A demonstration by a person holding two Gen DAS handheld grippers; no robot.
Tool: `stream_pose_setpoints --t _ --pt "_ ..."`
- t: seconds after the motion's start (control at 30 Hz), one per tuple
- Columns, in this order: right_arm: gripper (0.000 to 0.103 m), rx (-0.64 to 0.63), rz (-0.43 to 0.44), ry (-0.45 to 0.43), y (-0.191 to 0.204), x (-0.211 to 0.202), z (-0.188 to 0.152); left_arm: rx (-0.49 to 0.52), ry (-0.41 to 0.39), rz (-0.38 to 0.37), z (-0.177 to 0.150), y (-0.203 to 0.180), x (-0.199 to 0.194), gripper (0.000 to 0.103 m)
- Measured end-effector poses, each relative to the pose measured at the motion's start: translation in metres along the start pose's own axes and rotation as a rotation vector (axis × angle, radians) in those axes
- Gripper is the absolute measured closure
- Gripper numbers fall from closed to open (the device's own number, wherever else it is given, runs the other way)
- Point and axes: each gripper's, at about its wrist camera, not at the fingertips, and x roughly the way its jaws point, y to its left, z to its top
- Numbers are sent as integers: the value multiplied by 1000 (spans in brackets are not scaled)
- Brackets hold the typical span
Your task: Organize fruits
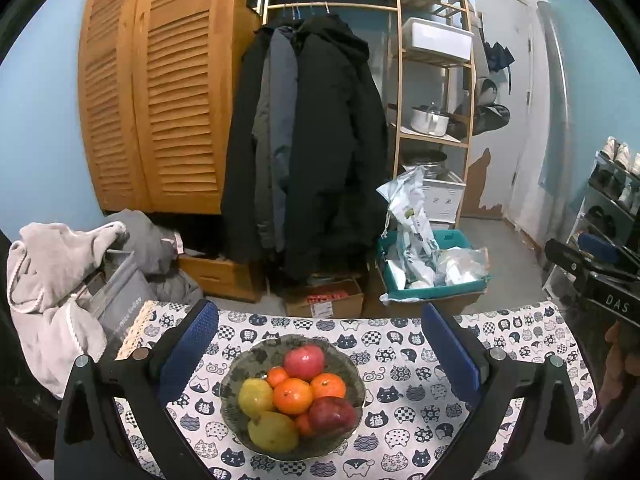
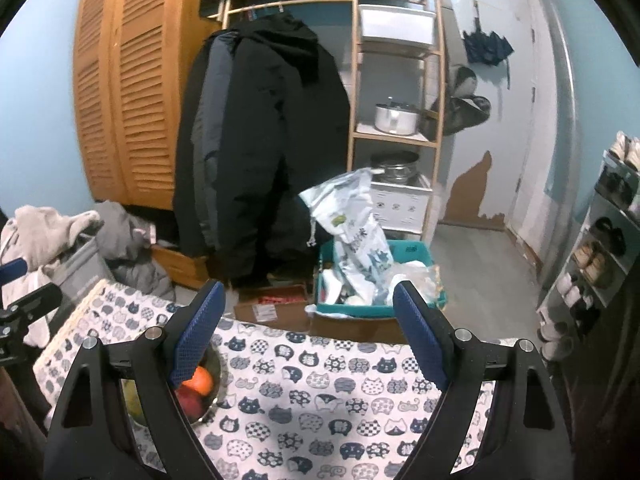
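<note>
A dark glass bowl [image 1: 236,380] stands on the cat-print tablecloth [image 1: 404,400]. It holds two red apples [image 1: 304,360], several oranges [image 1: 293,395] and two yellow-green pears [image 1: 256,397]. My left gripper [image 1: 318,312] is open and empty, its blue pads either side of the bowl and above it. My right gripper [image 2: 306,292] is open and empty over the cloth [image 2: 320,392], to the right of the bowl [image 2: 219,376], whose fruit [image 2: 198,380] shows behind its left finger. The right gripper also shows in the left wrist view at the right edge [image 1: 580,256].
Beyond the table's far edge are a teal basket of bags [image 1: 432,264], a cardboard box [image 1: 324,300], hanging dark coats [image 1: 312,140], a wooden shelf with pots [image 1: 432,120] and a louvred wardrobe [image 1: 160,92]. Grey clothes [image 1: 52,280] lie left; a shoe rack [image 2: 600,248] stands right.
</note>
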Motion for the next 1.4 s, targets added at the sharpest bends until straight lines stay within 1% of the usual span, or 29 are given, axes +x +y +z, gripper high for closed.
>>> stream_pose_setpoints --t 0.27,0.6,0.9,1.4 --pt "18 -1 2 4 -4 1 0 -1 1 -3 0 -3 0 1" --pt "18 -35 9 -3 7 0 0 -12 3 -2 -3 -1 1 1" --pt "18 -40 9 -2 10 0 -1 -13 1 0 -2 2 0 1" --pt "18 -41 9 -3 10 0 -1 -19 -6 21 1 6 -4 1"
